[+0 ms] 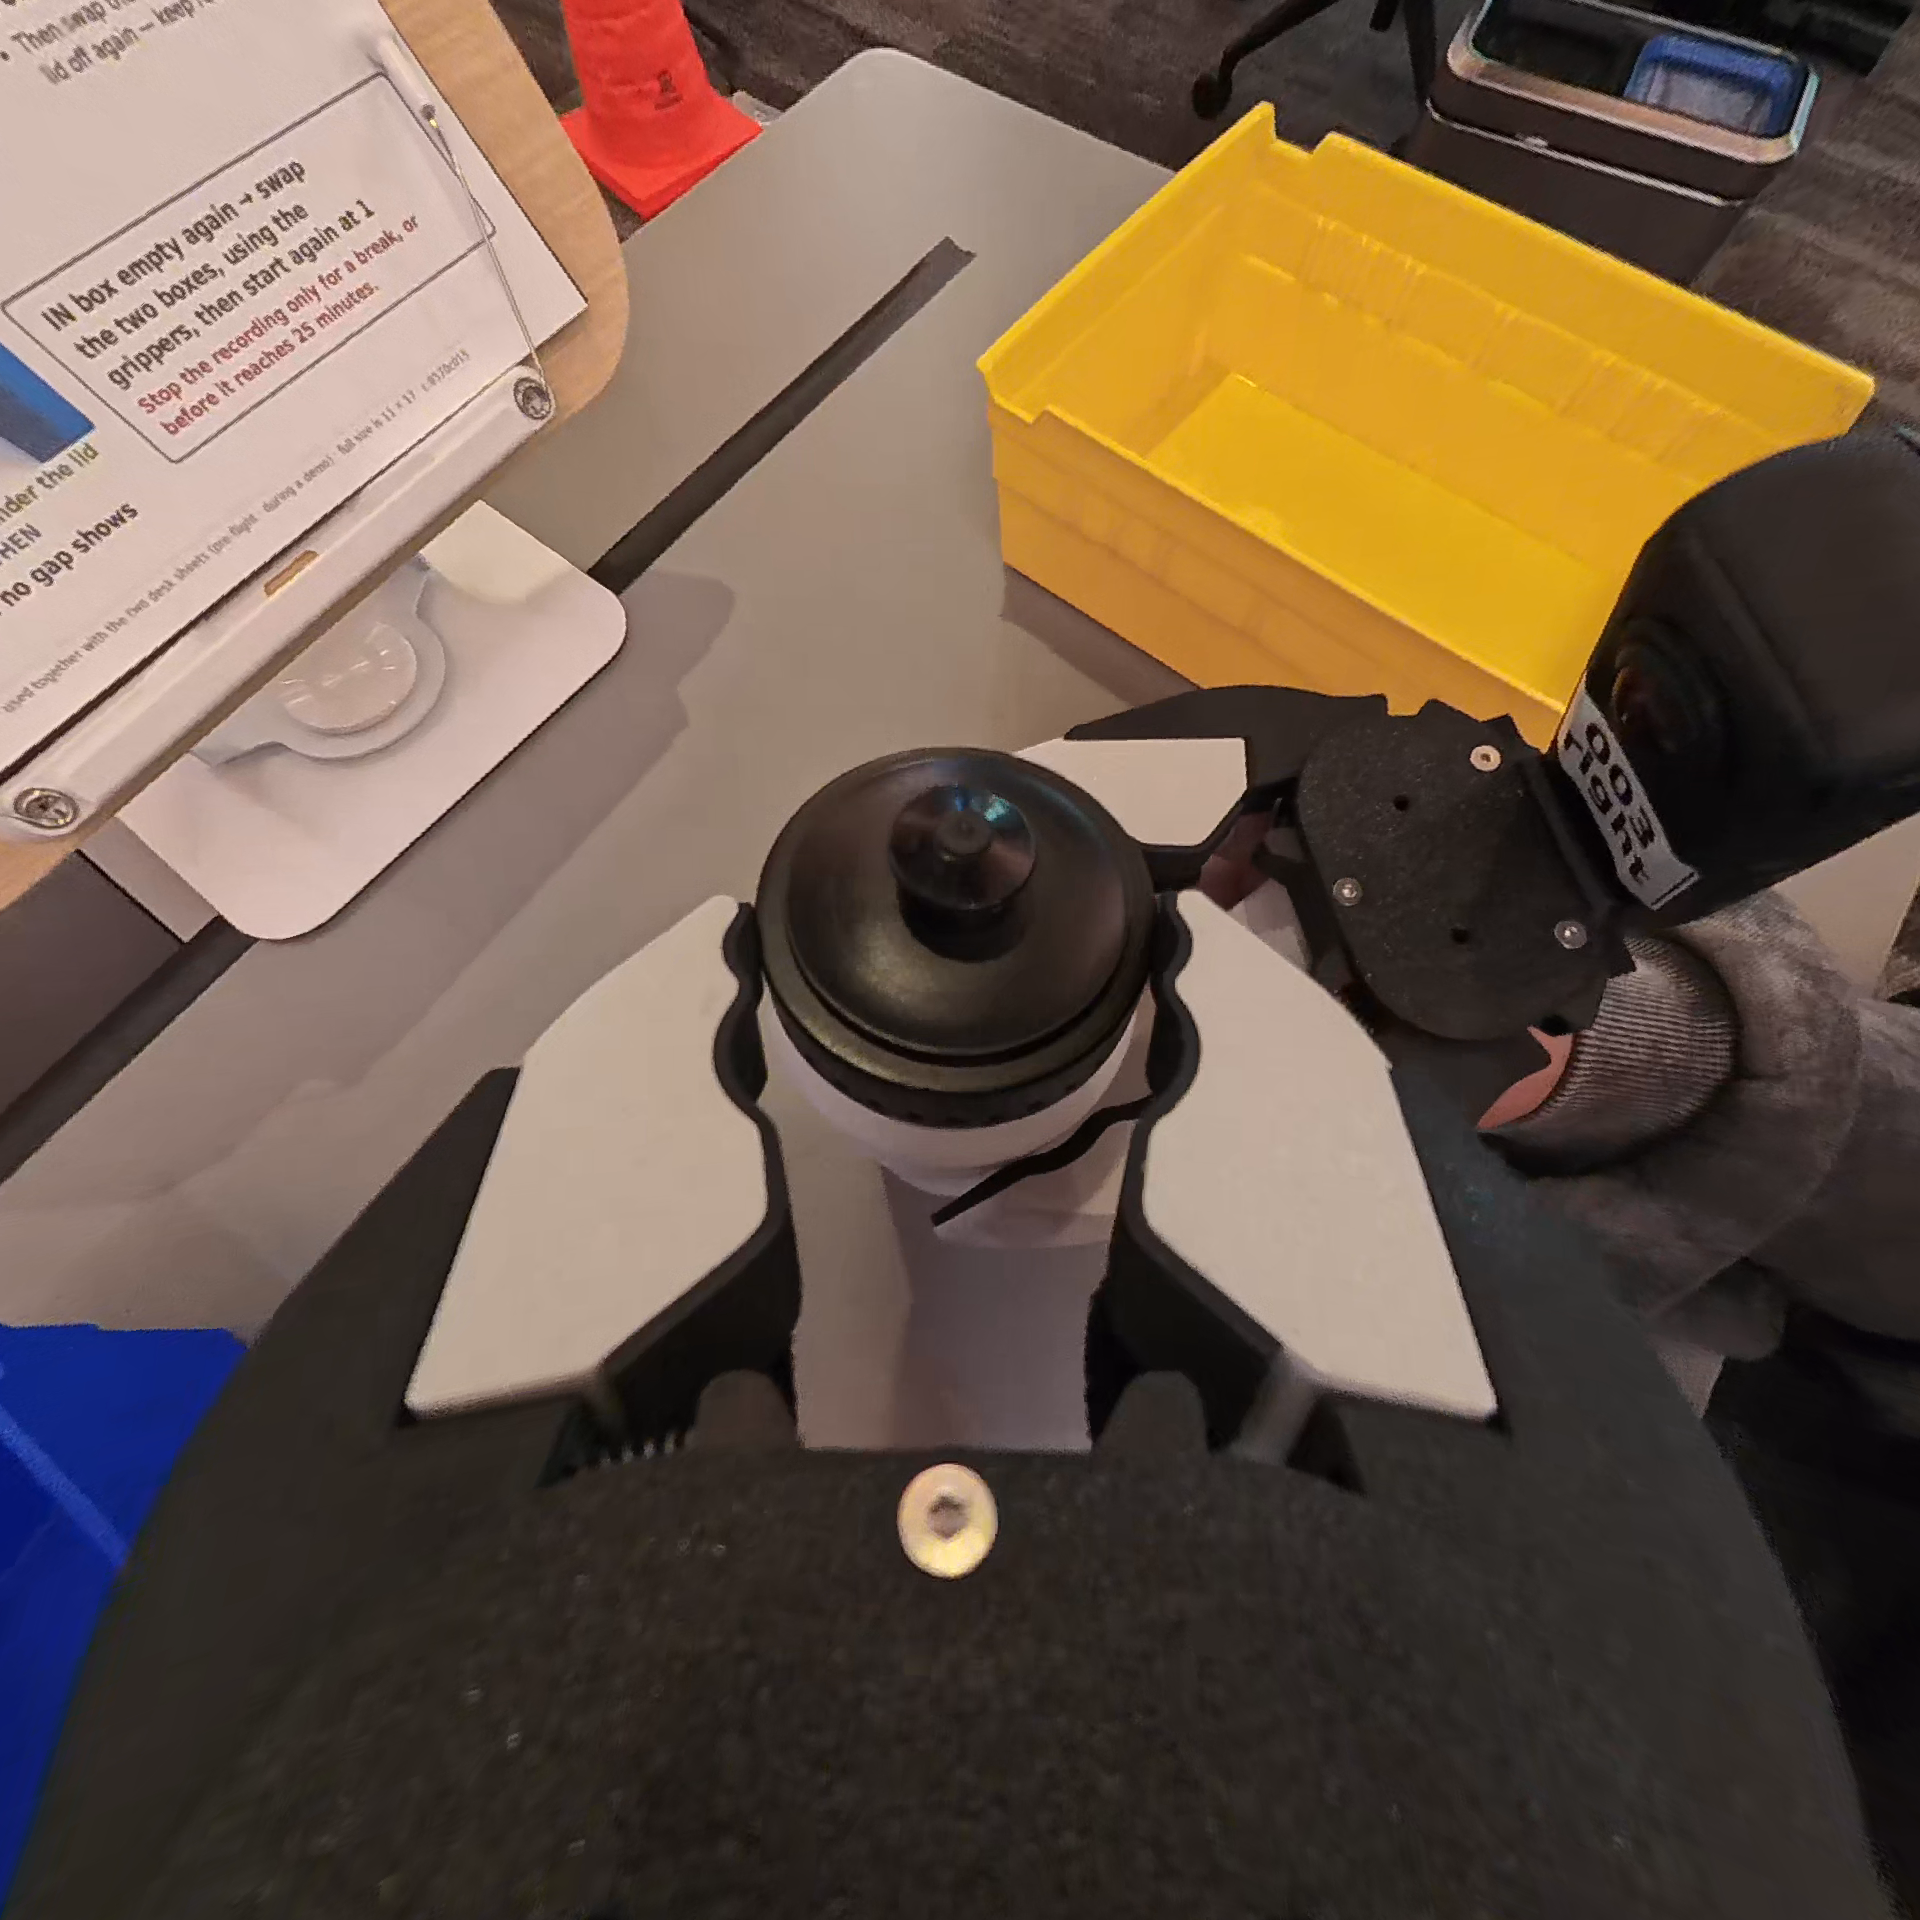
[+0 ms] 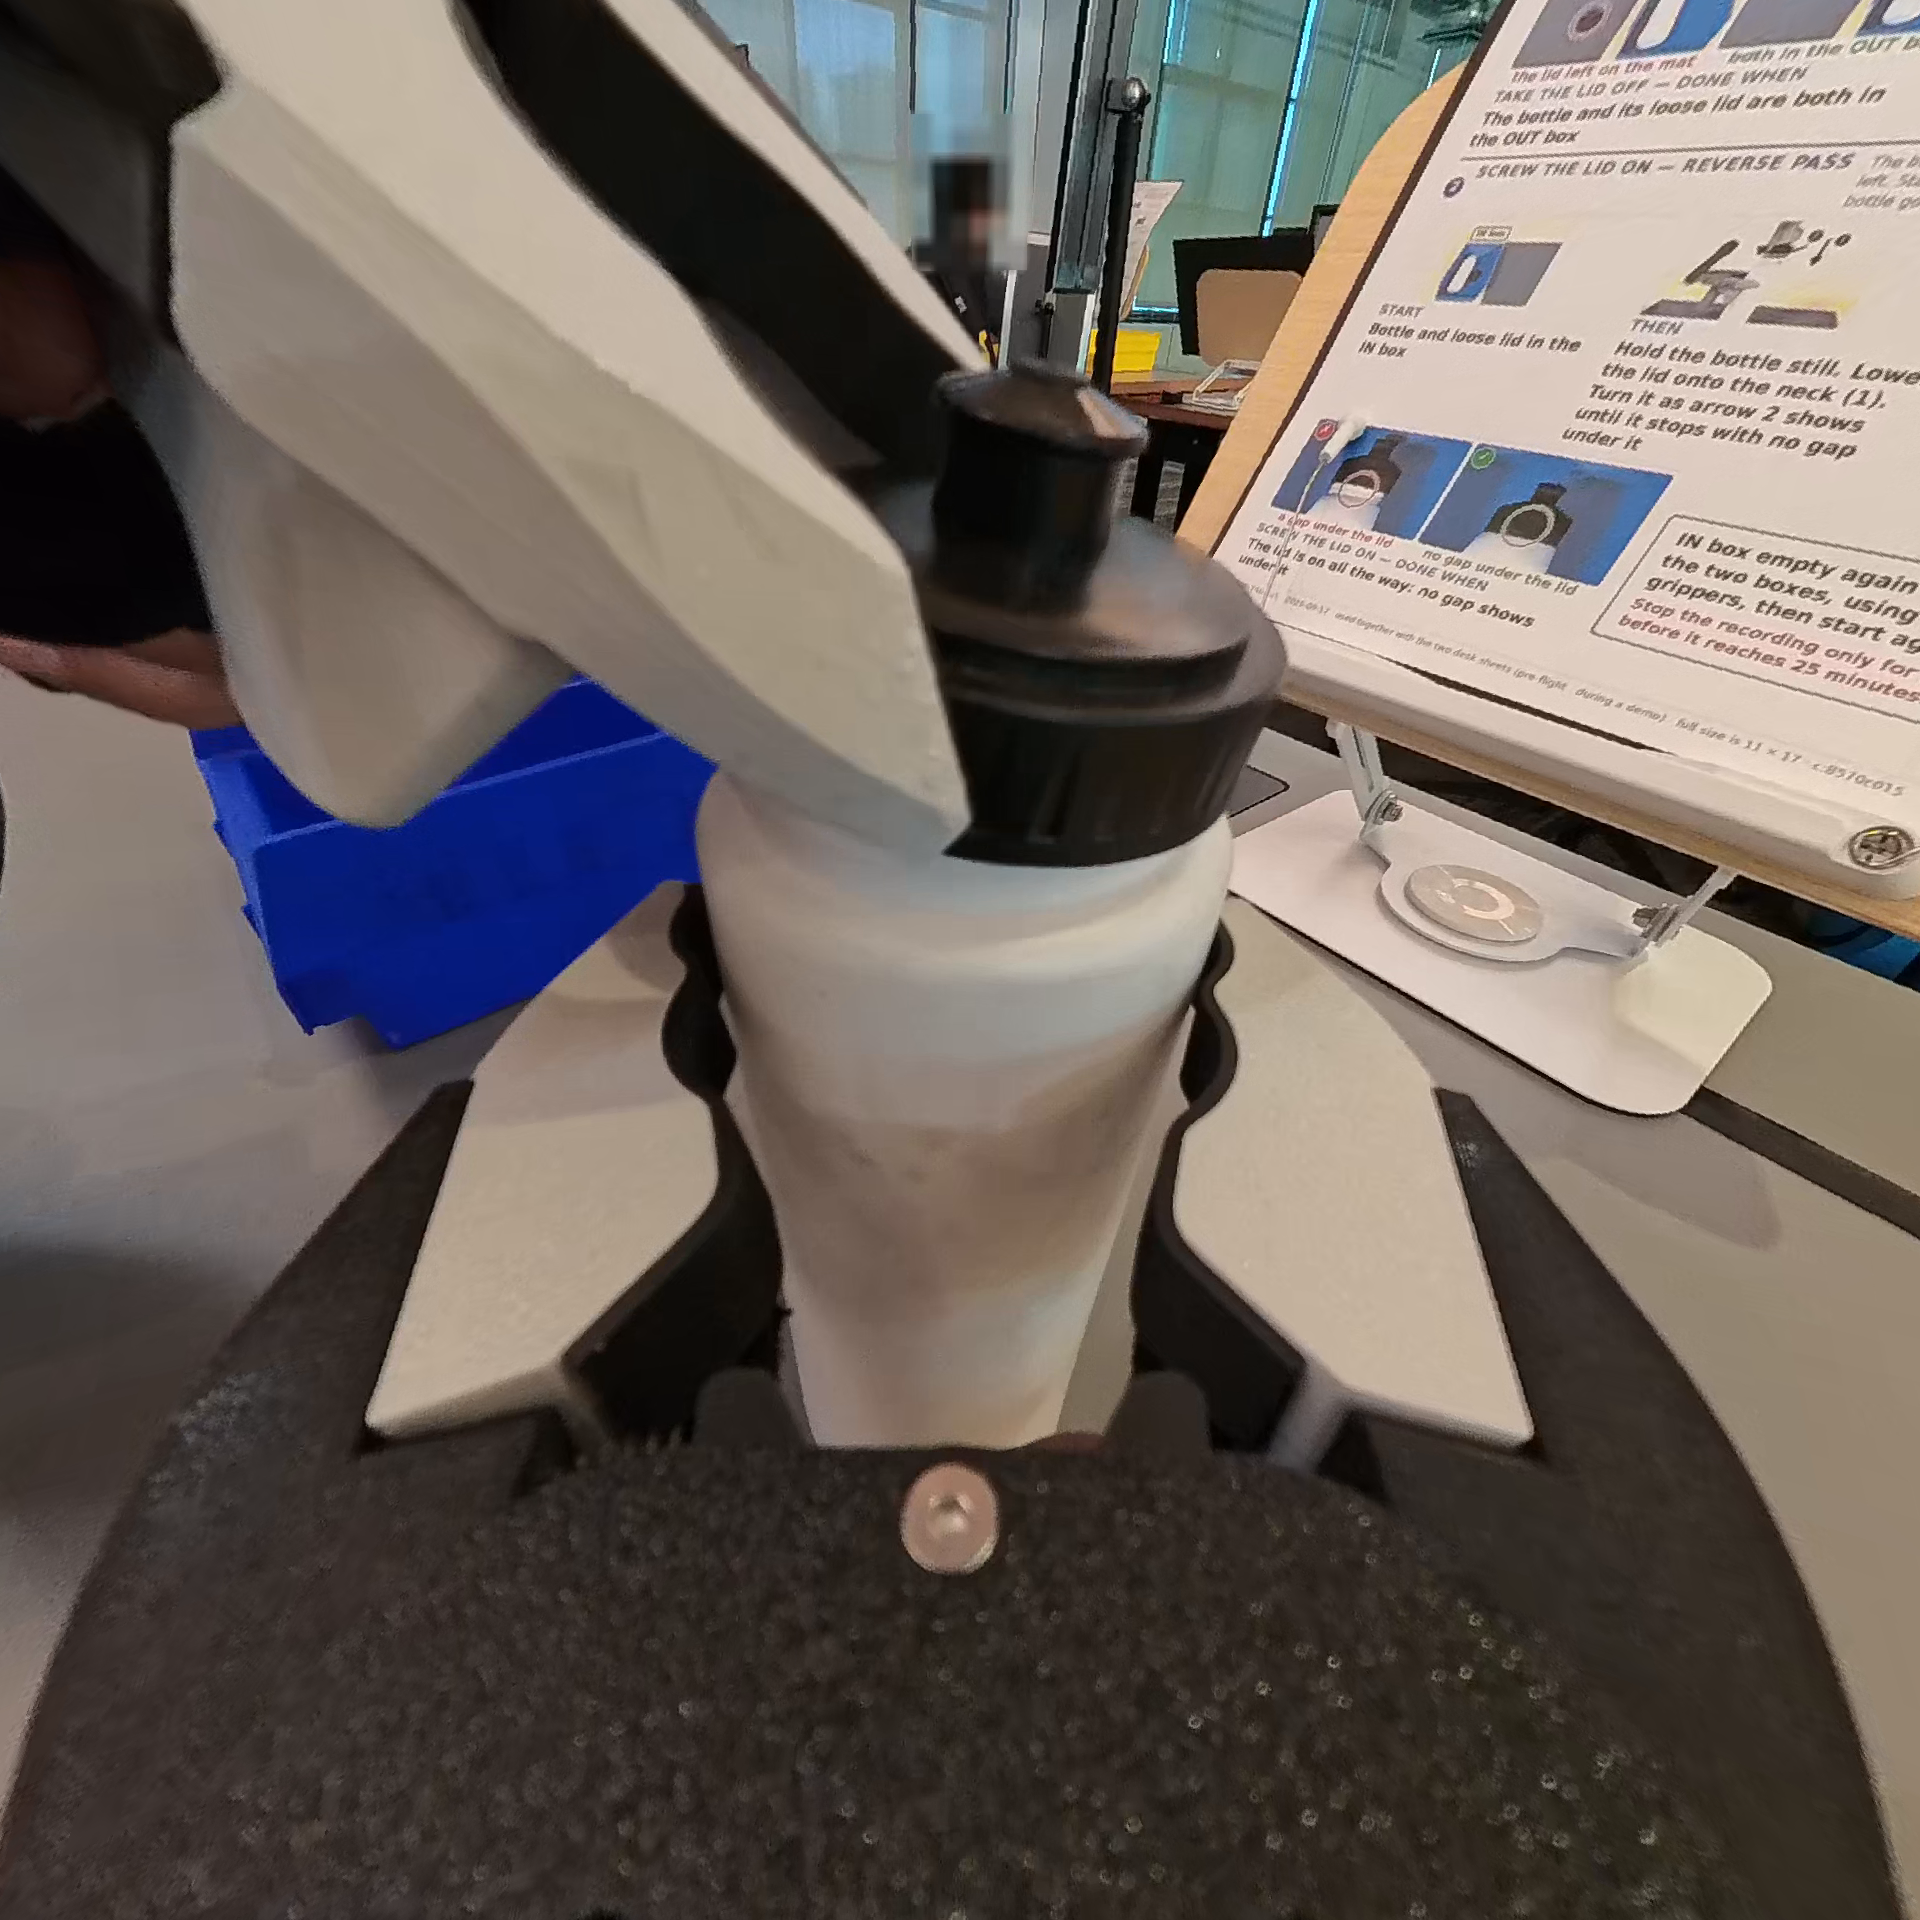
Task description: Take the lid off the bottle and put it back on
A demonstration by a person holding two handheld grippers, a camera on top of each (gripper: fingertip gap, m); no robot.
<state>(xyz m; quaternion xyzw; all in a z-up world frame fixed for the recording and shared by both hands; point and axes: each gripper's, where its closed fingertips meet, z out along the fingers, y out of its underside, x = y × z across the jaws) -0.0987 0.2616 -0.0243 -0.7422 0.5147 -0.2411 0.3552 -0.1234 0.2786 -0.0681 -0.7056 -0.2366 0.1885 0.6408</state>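
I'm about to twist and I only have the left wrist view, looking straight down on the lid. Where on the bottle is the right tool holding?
Observer: The right tool is clamped on the white body of the bottle, below its shoulder and well under the lid.
Operator: Any gap under the lid?
Observer: None on the side that shows; there the ribbed skirt meets the shoulder. The other side is hidden behind a finger of the left tool.
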